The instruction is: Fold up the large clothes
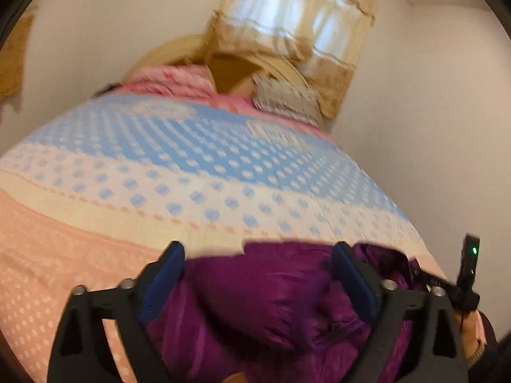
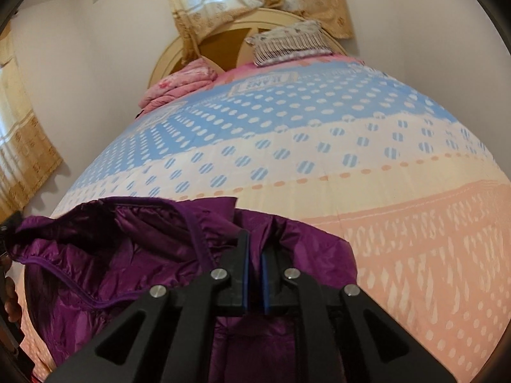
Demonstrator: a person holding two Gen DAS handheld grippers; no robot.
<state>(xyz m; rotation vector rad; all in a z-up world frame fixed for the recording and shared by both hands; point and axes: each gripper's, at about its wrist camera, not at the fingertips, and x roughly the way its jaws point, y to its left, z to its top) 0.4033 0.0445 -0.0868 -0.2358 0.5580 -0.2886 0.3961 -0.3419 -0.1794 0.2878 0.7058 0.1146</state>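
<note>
**Purple jacket at the near end of the bed**

Left wrist view: The left gripper has its jaws spread wide. The purple jacket lies under and between the blue pads, but the pads do not press on it. The jacket is bunched on the pink part of the bedspread, at the near end of the bed. At the far end are a pink quilt, a pillow and a curtain. The picture is a little blurred.

Right wrist view: The right gripper has its jaws nearly together, with only a thin gap between the blue pads. Jacket cloth shows just behind the gap; I cannot tell if a fold is pinched there. The jacket is crumpled, its lining and zipper edge turned up, on the left near part of the bedspread. A pillow leans at the headboard.
</note>
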